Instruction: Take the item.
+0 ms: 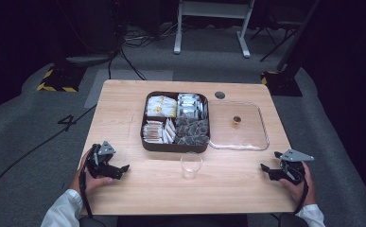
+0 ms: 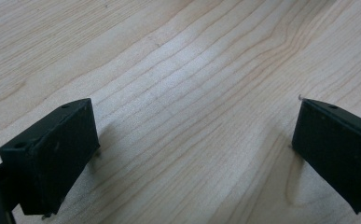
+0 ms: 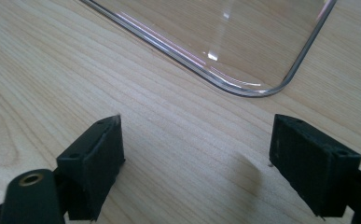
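Wooden table [image 1: 124, 109] holds a packet-filled box [image 1: 175, 122] (four compartments), empty cup [image 1: 191, 165]; both grippers gape.

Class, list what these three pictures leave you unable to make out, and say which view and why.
- Print on the packets in the dark tray: high view, too small.
- The small brown thing on the clear lid: high view, too small to identify.
- Whether the clear cup holds anything: high view, too small.
- Most of the clear lid: right gripper view, cut off by the top edge.
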`<state>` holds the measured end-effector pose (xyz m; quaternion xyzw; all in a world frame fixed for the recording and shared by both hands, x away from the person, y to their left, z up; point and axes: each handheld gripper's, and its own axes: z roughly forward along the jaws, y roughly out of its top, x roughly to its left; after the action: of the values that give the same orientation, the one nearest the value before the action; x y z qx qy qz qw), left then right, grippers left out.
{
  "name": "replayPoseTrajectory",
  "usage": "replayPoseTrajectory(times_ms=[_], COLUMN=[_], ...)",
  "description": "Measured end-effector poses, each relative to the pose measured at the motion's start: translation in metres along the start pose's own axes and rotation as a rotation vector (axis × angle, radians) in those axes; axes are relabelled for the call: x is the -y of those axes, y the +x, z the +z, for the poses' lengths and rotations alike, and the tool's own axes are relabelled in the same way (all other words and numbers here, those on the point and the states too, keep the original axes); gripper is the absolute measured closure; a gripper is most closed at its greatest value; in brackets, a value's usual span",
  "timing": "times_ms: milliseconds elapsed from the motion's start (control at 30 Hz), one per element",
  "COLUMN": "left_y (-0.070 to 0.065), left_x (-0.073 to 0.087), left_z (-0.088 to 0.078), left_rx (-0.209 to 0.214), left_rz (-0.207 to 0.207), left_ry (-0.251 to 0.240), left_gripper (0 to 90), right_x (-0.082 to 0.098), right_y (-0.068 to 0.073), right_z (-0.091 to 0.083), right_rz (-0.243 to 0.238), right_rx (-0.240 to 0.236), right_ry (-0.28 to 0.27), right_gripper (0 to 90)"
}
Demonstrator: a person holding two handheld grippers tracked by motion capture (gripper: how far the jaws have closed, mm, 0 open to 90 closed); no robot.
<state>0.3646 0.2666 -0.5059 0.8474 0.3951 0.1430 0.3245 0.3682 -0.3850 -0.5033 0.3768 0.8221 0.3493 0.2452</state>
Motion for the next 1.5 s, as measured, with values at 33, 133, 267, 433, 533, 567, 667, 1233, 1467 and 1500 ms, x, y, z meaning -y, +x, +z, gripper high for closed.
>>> replayPoseTrajectory(times_ms=[33,133,267,433,533,567,667,1233,1467,1500], left_y=[0.0,0.0,0.001,0.004,0.005,0.006,0.011,0.031,0.032,0.032], left_x=[0.0,0.0,0.0,-0.005,-0.009,-0.01,-0.014,-0.053,-0.068,-0.068], left_z=[0.0,0.0,-0.001,-0.005,-0.006,-0.005,-0.009,-0.019,-0.021,-0.021], left_rx=[0.0,0.001,0.007,0.028,0.014,0.028,0.021,0.04,0.022,0.022], left_rz=[0.0,0.002,0.011,0.026,0.039,0.042,0.051,0.086,0.113,0.113], left_ry=[0.0,0.001,0.007,0.01,0.0,-0.001,-0.013,-0.077,-0.101,-0.101], left_gripper=[0.4,0.4,0.5,21.9,15.3,20.4,16.1,19.3,19.4,19.7], right_x=[0.0,0.0,0.0,0.0,0.0,0.0,0.0,0.0,0.0,0.0], right_y=[0.0,0.0,0.0,0.0,0.0,0.001,0.001,0.0,0.0,0.0], right_z=[0.0,0.0,0.0,0.0,0.0,0.0,0.0,0.0,0.0,0.0], right_rz=[0.0,0.001,0.003,0.0,-0.002,-0.003,-0.005,0.004,0.005,0.005], right_rx=[0.0,-0.001,0.0,0.002,0.003,0.005,0.009,0.0,-0.001,-0.001], right_ry=[0.0,0.0,0.001,0.0,0.001,-0.001,-0.002,0.001,0.001,0.001], right_gripper=[18.0,18.0,17.7,17.7,17.7,17.7,17.7,17.7,17.7,17.7])
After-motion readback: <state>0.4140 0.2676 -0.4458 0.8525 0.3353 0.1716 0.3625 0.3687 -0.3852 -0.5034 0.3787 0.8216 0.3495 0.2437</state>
